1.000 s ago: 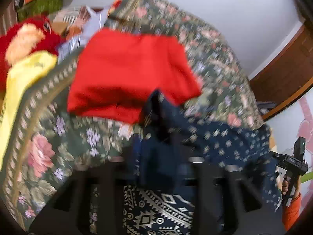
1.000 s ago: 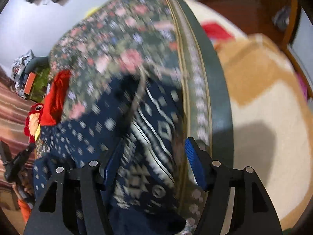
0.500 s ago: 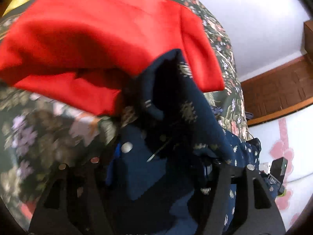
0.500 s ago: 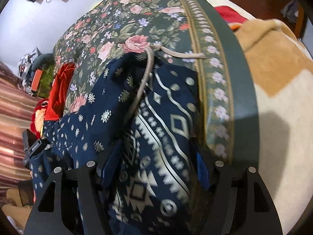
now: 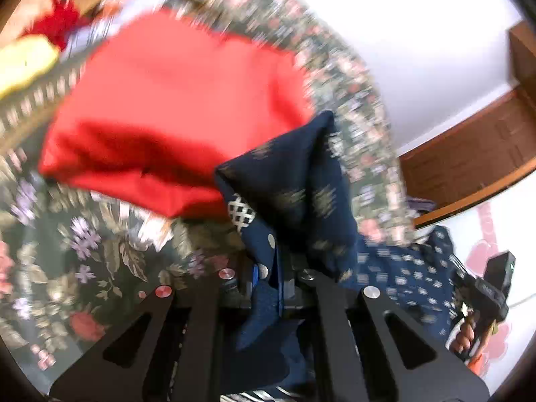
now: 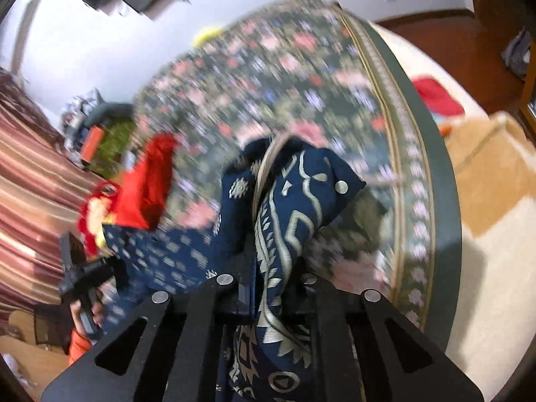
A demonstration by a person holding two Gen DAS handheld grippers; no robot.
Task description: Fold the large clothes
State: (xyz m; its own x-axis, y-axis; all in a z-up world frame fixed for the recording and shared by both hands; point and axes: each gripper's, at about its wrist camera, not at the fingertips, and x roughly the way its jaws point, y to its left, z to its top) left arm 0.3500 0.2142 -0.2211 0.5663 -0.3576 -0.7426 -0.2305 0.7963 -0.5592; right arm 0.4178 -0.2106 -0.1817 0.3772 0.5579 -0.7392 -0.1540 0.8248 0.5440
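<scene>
A navy patterned garment (image 5: 294,184) lies on a dark floral bedspread (image 5: 100,251). My left gripper (image 5: 271,278) is shut on one bunched end of the garment, which stands up in a peak between the fingers. My right gripper (image 6: 268,284) is shut on the other end of the navy garment (image 6: 291,207), where a beige drawstring (image 6: 264,171) and a broad white geometric print show. The cloth hangs slack between the two grippers. Each gripper appears in the other's view, held in a hand (image 5: 465,338) with an orange sleeve.
A folded red garment (image 5: 174,107) lies just beyond the left gripper. A red plush toy (image 6: 97,211), a yellow item (image 5: 26,60) and clutter sit at the bed's far side. The bedspread's bordered edge (image 6: 418,167) drops to a cream and tan blanket (image 6: 495,201).
Both grippers' jaws have closed onto the navy garment. The right gripper has lifted its end off the bed, and the left has pulled back from the red garment. Both views now blur with motion.
</scene>
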